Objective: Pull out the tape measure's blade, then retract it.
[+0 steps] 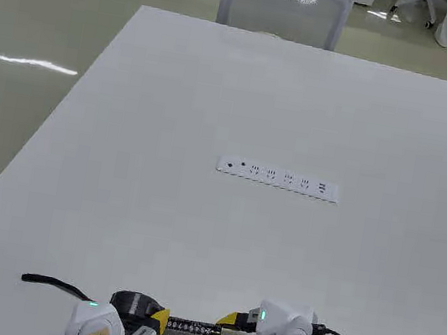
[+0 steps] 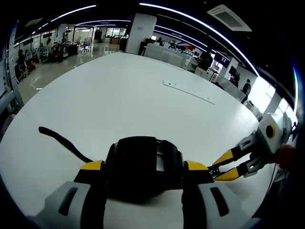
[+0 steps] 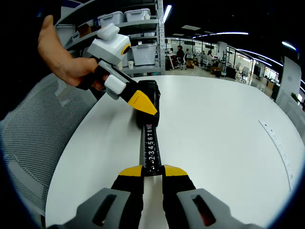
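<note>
A black tape measure (image 2: 143, 164) rests on the white table (image 1: 242, 102), and my left gripper (image 2: 144, 167) is shut on its case. Its wrist strap (image 1: 48, 282) trails off to the left. A short length of dark blade (image 3: 149, 145) with printed numbers runs out of the case (image 3: 149, 102) along the table. My right gripper (image 3: 152, 171) is shut on the blade's free end. In the head view the left gripper (image 1: 155, 320) and the right gripper (image 1: 225, 331) face each other at the table's near edge, with the blade (image 1: 191, 327) between them.
A white power strip (image 1: 278, 178) lies flat in the middle of the table. A grey mesh chair (image 1: 284, 7) stands at the far edge. Shelves with storage boxes (image 3: 138, 33) and a person's hand (image 3: 66, 62) on the left gripper appear in the right gripper view.
</note>
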Tool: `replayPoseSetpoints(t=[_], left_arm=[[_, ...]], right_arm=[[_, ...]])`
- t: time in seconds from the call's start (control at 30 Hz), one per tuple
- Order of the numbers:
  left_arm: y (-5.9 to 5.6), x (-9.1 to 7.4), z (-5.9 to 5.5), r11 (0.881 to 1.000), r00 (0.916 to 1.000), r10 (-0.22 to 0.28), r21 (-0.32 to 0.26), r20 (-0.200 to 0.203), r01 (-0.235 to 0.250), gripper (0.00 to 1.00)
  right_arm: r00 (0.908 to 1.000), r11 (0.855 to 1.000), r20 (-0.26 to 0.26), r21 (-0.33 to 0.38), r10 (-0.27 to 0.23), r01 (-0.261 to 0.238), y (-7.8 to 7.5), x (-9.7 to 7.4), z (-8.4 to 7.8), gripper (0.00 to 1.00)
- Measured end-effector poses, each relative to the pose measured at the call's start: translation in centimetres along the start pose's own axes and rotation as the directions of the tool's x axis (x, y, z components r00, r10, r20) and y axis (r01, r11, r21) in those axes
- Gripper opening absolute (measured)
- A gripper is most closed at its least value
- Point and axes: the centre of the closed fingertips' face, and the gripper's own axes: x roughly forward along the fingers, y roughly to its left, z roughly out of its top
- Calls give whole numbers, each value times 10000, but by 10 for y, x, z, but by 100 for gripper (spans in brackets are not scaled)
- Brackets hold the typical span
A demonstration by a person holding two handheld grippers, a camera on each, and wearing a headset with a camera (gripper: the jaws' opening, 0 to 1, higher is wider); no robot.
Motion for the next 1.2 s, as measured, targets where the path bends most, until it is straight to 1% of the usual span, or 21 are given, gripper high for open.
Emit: replayPoseSetpoints(t=[0.33, 1.2], left_arm=[[0, 0, 0, 10000, 10000, -11, -14, -4, 11, 61], [0, 0, 0, 10000, 10000, -53, -68, -2, 53, 61]], right_arm=[[9999, 10000, 67, -17, 89, -89, 1, 8, 3, 12], [9996, 9998, 204, 33, 202, -202, 3, 21, 14, 12]])
